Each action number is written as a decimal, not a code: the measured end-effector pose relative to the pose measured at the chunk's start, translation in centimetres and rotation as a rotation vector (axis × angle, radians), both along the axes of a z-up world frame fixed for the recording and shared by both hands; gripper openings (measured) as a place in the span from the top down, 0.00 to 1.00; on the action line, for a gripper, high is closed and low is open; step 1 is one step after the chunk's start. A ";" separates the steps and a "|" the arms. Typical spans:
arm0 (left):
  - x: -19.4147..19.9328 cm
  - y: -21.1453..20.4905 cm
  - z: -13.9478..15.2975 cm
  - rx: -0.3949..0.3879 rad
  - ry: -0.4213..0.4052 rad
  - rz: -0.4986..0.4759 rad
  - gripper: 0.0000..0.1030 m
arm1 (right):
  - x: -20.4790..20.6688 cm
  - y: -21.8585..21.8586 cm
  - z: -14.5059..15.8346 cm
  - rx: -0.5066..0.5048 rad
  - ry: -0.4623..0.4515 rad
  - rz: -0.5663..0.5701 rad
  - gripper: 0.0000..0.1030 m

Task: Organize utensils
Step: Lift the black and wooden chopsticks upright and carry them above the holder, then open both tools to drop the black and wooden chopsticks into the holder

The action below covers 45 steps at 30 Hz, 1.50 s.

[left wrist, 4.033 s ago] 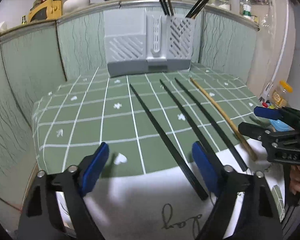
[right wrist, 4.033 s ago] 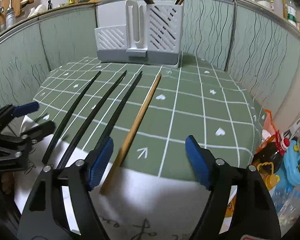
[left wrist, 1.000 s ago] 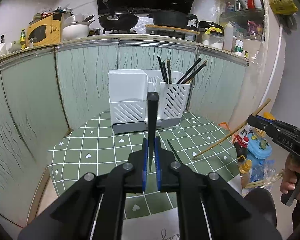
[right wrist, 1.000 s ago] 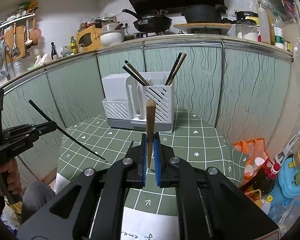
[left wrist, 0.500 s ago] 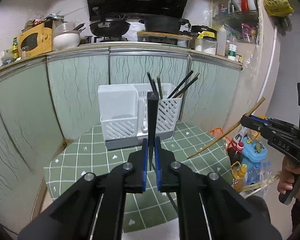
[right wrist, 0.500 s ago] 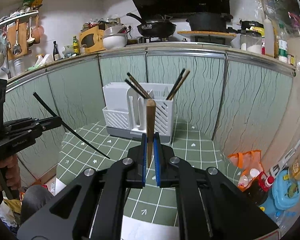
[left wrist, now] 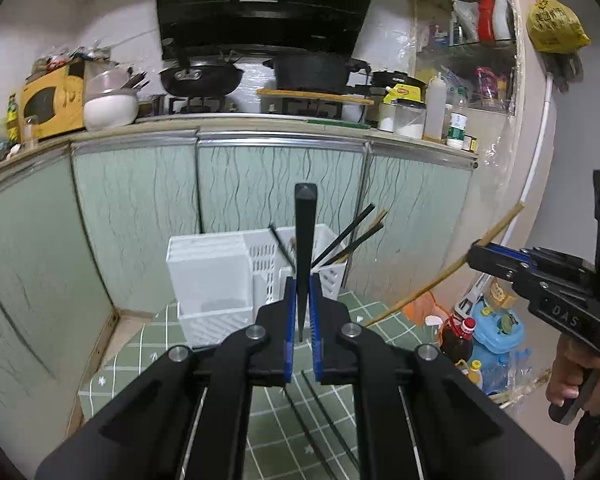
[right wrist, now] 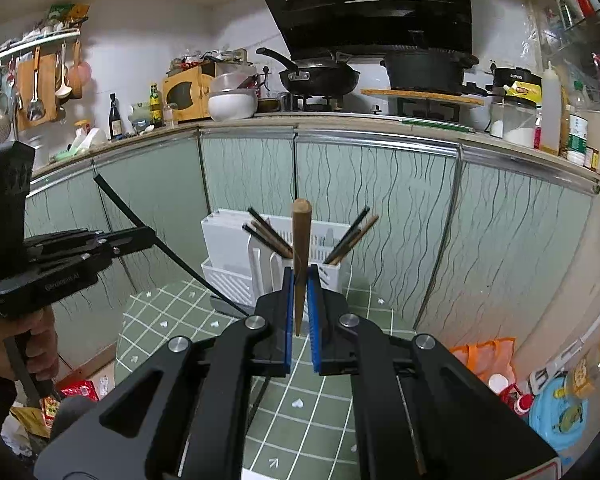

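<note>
So both hands are loaded right now. The left gripper has its fingers pinched on a black chopstick, and the right gripper is pinching a wooden chopstick. Each stick pokes up out of its own fingers, and seen from the other hand's camera each one actually runs on a slant, upper end out and high, lower end trailing down toward the tabletop.

The bit that matters: the white utensil holder sits straight ahead of both grippers and lower down, at the far edge of the green checked tabletop. Its slotted right-hand compartment already has several chopsticks leaning in it (black and wooden, fanned out to both sides). My guess is the next step is dropping these two in with them, so each stick's long axis needs to tip closer to vertical with the low end over that opening.

Which hand is nearer? Honestly can't tell, they look about level.

Two more black chopsticks lie flat on the tabletop below the left gripper.
</note>
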<state>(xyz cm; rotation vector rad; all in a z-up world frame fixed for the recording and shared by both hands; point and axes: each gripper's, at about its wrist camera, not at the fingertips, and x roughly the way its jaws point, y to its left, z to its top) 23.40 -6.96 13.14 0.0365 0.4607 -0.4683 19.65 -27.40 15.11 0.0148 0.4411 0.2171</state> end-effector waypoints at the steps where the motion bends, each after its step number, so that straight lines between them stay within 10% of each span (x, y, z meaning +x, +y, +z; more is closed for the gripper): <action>1: 0.3 -0.4 0.4 0.007 -0.006 -0.005 0.94 | 0.4 -0.1 0.3 0.002 -0.001 0.001 0.94; 17: 6.5 -4.0 4.6 0.017 -0.040 -0.003 0.94 | 7.1 -1.1 4.6 -0.011 -0.037 -0.011 0.94; 38: 14.4 -6.2 -1.1 0.084 0.041 -0.016 0.93 | 16.5 -1.3 -1.3 -0.014 0.088 -0.012 0.93; 40: 14.4 -6.0 -1.6 0.100 0.034 0.008 0.58 | 16.6 -1.4 -1.8 -0.029 0.085 -0.016 0.77; 41: 14.1 -5.7 -1.7 0.099 0.013 0.030 0.21 | 16.3 -1.5 -1.9 -0.037 0.074 -0.025 0.54; 42: 13.4 -5.2 -1.5 0.095 -0.029 0.064 0.06 | 15.8 -1.7 -1.9 -0.052 0.055 -0.049 0.34; 45: 11.9 -4.1 -1.1 0.083 -0.073 0.073 0.07 | 14.7 -2.1 -1.7 -0.058 0.043 -0.060 0.22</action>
